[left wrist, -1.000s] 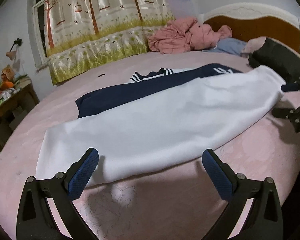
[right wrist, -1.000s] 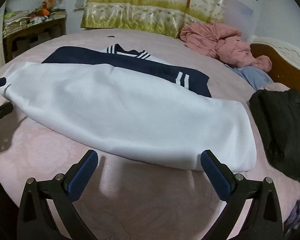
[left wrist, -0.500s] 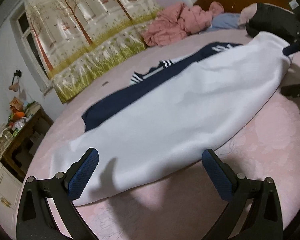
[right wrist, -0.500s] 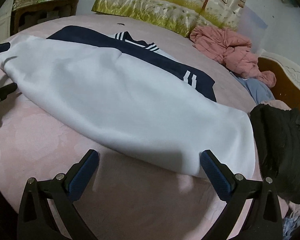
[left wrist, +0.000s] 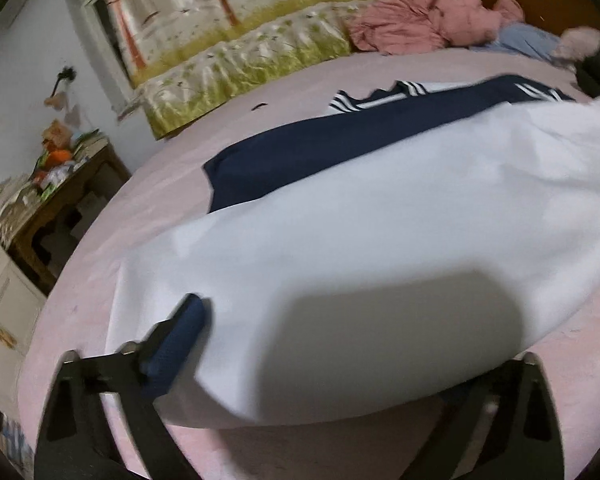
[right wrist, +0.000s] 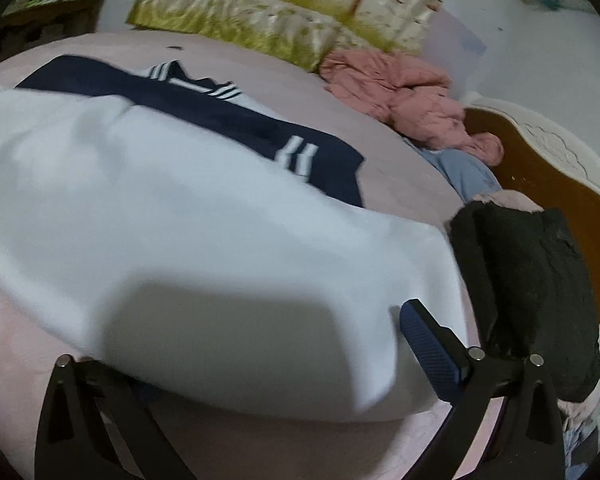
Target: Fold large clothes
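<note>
A large garment, white body point(left wrist: 380, 220) with a navy top part point(left wrist: 340, 140) and white stripes, lies flat on the pink bed point(left wrist: 260, 92). My left gripper point(left wrist: 324, 344) straddles its near hem at the left end. Its jaws are closing; the left pad point(left wrist: 176, 344) shows above the cloth, while the right pad is hidden under the hem. In the right wrist view the white cloth point(right wrist: 180, 200) fills the middle. My right gripper point(right wrist: 260, 340) straddles the hem at the right end, jaws closing, right pad point(right wrist: 428, 344) on top, left pad hidden beneath. Neither pair presses the cloth.
A black folded garment point(right wrist: 528, 280) lies just right of the white hem, by the wooden headboard point(right wrist: 548, 176). A crumpled pink quilt point(left wrist: 416, 24) and a blue pillow point(right wrist: 464, 172) sit at the bed's far side. A cluttered wooden table point(left wrist: 60, 200) stands left of the bed.
Both grippers have pushed forward and down onto the near hem; the white cloth now lies between each pair of jaws, covering one finger, and the jaws have narrowed.
</note>
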